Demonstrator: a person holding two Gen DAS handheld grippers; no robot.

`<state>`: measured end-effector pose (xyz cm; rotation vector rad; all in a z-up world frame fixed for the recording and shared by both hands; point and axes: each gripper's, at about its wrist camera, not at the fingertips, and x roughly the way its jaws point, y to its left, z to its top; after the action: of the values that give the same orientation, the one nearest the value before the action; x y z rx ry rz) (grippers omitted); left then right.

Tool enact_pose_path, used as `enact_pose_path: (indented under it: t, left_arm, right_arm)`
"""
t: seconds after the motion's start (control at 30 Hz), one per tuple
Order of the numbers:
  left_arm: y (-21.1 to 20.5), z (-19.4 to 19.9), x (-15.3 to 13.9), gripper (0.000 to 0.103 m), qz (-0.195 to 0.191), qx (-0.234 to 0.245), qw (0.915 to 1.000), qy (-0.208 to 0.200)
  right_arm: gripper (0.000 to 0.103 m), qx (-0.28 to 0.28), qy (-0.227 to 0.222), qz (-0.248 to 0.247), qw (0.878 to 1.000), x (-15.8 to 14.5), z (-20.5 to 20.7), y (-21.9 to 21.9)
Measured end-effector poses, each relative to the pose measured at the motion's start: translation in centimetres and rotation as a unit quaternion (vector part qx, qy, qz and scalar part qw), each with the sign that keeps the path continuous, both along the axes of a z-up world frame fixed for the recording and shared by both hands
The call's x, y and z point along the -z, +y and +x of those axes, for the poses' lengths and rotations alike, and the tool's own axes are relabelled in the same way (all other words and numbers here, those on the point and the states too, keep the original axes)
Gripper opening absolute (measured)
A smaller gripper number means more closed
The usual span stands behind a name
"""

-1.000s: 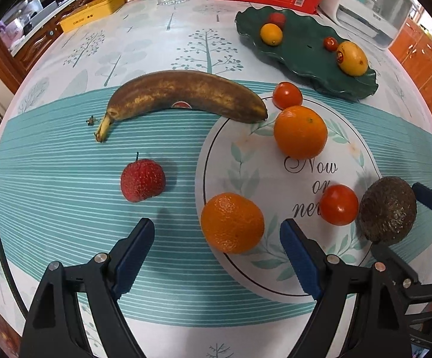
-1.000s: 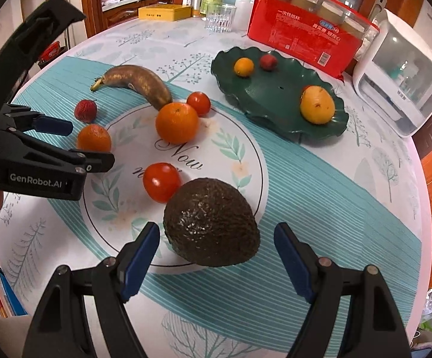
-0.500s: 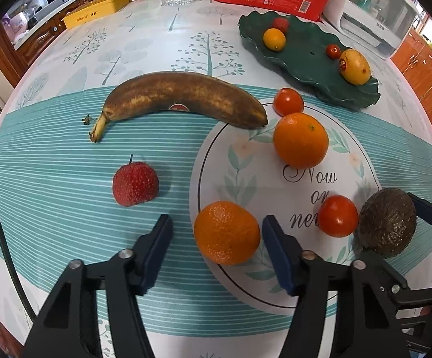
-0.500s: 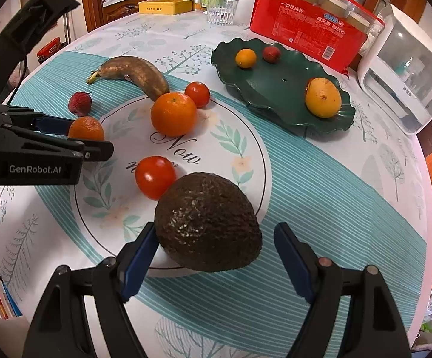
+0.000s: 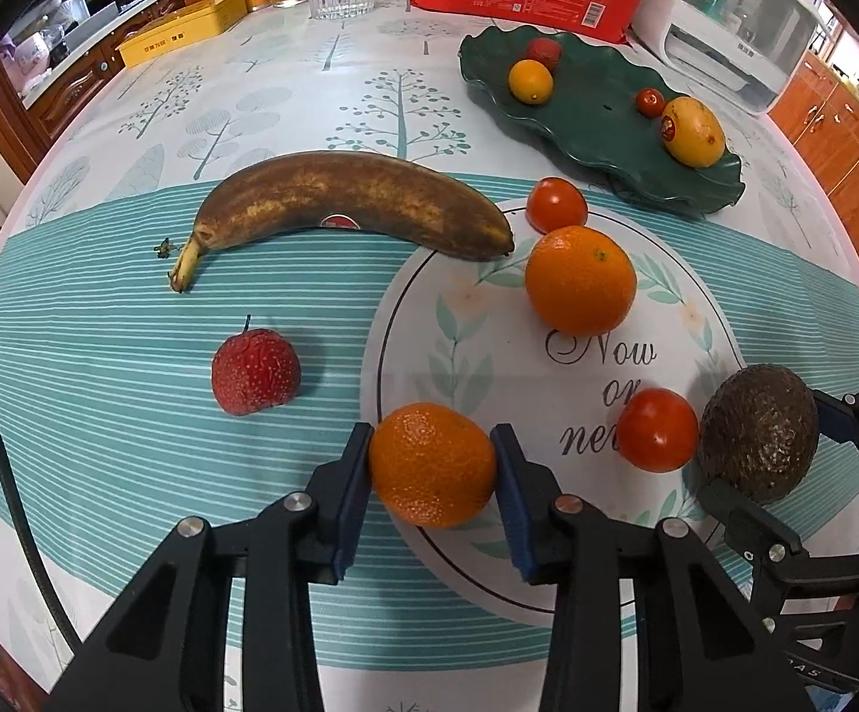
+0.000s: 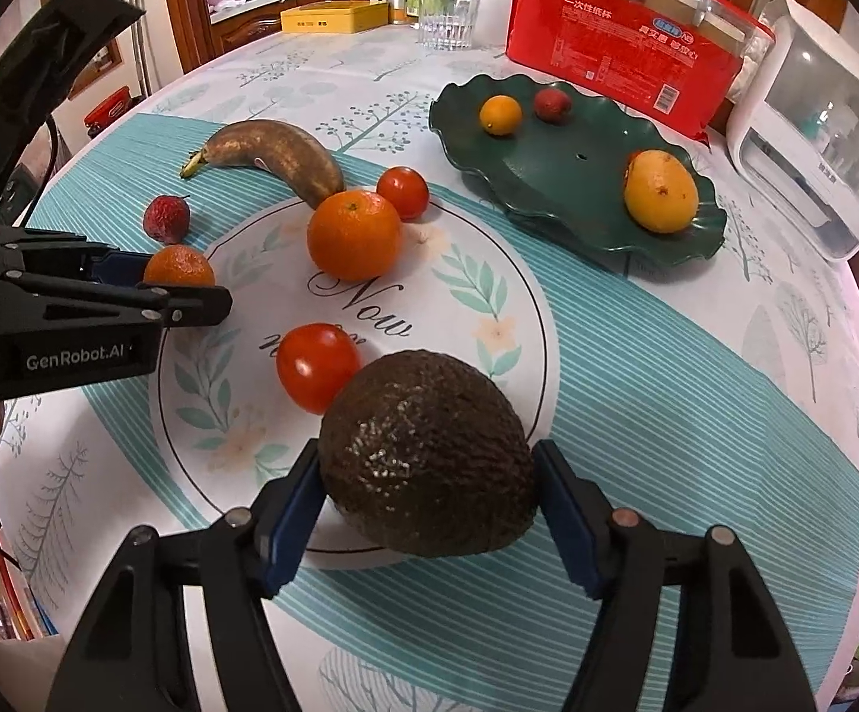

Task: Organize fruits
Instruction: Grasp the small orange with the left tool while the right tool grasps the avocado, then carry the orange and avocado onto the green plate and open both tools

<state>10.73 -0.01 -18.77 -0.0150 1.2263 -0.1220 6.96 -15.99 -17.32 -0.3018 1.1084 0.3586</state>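
On the round table with printed cloth, the left gripper is clamped on a small mandarin and the right gripper on the avocado — both grasps look done; next, lift toward the green dish.

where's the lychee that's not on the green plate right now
In the left wrist view, the lychee sits on the striped tablecloth, below the banana, left of the gripped mandarin.

At the far edge of the worktop lies a red package. Left of the red package stands a clear glass, further left a yellow tin. Right of the red package sits a white appliance.
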Motion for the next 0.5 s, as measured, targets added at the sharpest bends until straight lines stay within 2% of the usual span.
enact_pose_path:
  t: [0.5]
  left_arm:
    - [0.22,-0.02,-0.08,0.036,-0.003,-0.001,1.0,-0.001]
  right_arm:
    - [0.067,0.031,0.013,0.02,0.999,-0.45,0.31,-0.46]
